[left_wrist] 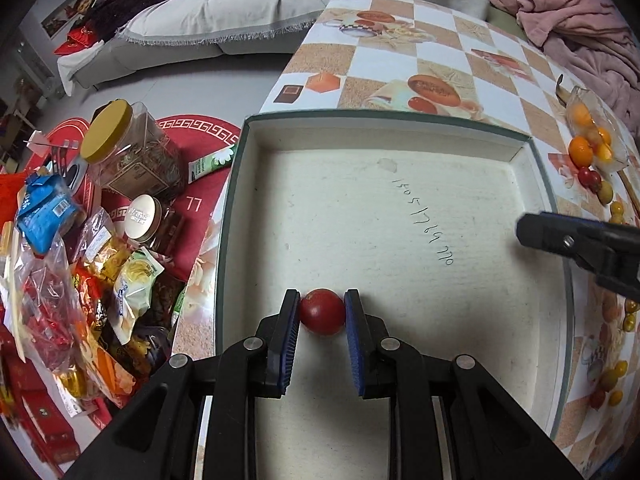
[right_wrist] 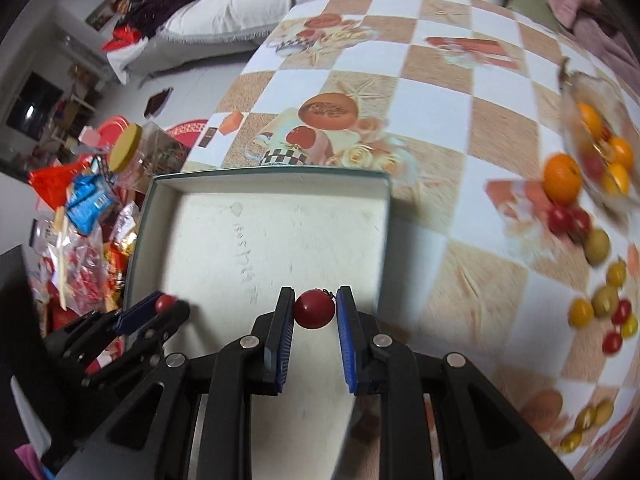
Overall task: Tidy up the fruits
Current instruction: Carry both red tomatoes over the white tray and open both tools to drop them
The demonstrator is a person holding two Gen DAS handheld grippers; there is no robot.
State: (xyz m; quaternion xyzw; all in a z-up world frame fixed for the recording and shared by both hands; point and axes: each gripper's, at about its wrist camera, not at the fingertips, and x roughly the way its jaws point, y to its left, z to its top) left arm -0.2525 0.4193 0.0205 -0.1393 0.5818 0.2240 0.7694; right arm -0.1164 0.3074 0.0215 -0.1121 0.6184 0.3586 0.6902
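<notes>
My left gripper (left_wrist: 322, 309) is shut on a red cherry tomato (left_wrist: 322, 312), held over the white floor of a shallow open box (left_wrist: 400, 216). The right gripper (right_wrist: 315, 307) is shut on a second red cherry tomato (right_wrist: 314, 309) above the same box (right_wrist: 260, 232), near its right wall. In the left wrist view the right gripper (left_wrist: 520, 230) enters from the right over the box edge. In the right wrist view the left gripper (right_wrist: 160, 305) shows at lower left with its red tomato (right_wrist: 165, 303).
Oranges (right_wrist: 562, 178), red, yellow and green small fruits (right_wrist: 600, 304) and a glass bowl (right_wrist: 592, 136) lie on the chequered table at right. Left of the table, jars (left_wrist: 116, 144) and snack packets (left_wrist: 60, 264) are piled on the floor. A sofa (left_wrist: 240, 12) stands behind.
</notes>
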